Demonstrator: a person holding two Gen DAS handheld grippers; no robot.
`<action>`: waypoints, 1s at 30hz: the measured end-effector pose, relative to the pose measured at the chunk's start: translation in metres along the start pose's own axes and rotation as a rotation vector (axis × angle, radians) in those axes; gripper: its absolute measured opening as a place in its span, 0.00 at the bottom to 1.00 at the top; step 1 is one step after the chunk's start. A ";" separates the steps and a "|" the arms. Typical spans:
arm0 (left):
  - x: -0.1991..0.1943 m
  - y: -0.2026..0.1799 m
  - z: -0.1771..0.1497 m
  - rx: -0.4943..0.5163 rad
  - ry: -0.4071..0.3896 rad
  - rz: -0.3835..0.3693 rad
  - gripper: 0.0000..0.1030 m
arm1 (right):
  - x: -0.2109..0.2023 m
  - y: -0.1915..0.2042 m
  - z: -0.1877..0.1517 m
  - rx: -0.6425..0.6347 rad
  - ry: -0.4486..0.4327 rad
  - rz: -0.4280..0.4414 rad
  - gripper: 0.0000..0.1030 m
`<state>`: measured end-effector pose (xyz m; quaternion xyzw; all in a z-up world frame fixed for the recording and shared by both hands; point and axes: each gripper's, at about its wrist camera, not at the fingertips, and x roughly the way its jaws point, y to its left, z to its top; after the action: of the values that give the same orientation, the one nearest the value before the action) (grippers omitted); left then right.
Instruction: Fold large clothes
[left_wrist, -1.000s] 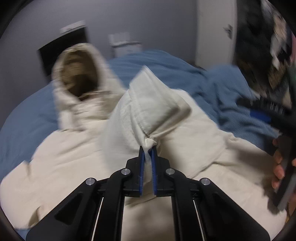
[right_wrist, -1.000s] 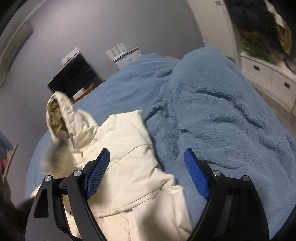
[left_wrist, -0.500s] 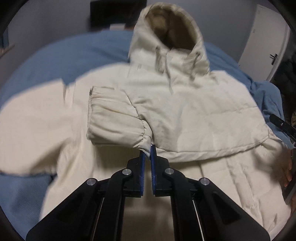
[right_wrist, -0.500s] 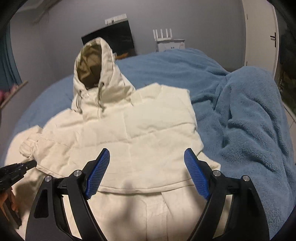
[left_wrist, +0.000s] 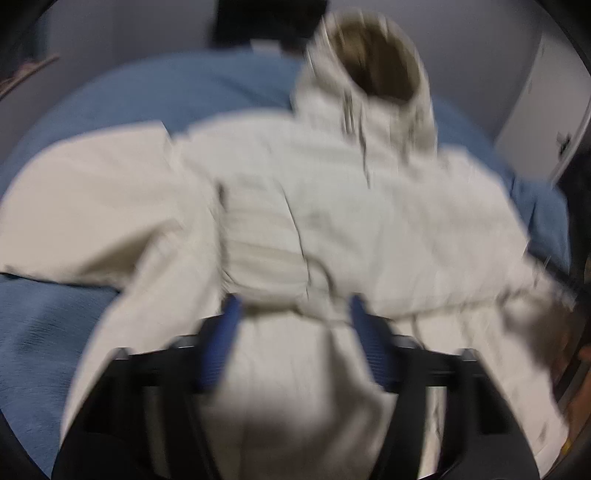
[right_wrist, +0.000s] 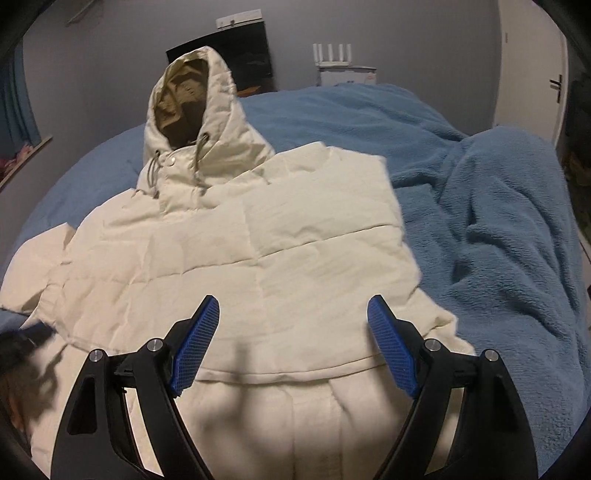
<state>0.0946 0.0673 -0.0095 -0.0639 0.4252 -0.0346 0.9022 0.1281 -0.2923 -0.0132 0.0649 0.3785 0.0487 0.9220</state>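
A cream hooded padded jacket (right_wrist: 236, 240) lies spread on a blue bed, hood (right_wrist: 192, 110) at the far end. One sleeve is folded across the body. In the blurred left wrist view the jacket (left_wrist: 369, 206) fills the middle, with the folded sleeve cuff (left_wrist: 266, 258) just beyond my left gripper (left_wrist: 295, 317), which is open and empty. My right gripper (right_wrist: 291, 332) is open and empty, hovering over the jacket's lower body near the hem.
A rumpled blue fleece blanket (right_wrist: 498, 221) is heaped on the right of the bed. A grey wall, a dark screen (right_wrist: 236, 55) and a white router (right_wrist: 341, 61) stand behind. A white door (right_wrist: 532, 66) is at the far right.
My left gripper has opened and let go of the sleeve cuff, which now rests on the jacket's body. The left view is blurred by motion. My right gripper stayed open.
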 end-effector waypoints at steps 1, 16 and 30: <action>-0.007 0.000 0.003 0.003 -0.038 0.008 0.66 | 0.001 0.002 0.000 -0.005 0.003 0.000 0.76; 0.057 -0.018 -0.007 0.116 0.095 -0.005 0.61 | 0.062 0.025 -0.022 -0.113 0.192 -0.133 0.88; -0.017 0.003 0.004 0.006 -0.079 0.041 0.94 | 0.063 0.026 -0.024 -0.120 0.210 -0.118 0.93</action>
<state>0.0872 0.0730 0.0057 -0.0537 0.3903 -0.0150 0.9190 0.1543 -0.2561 -0.0699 -0.0183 0.4723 0.0236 0.8809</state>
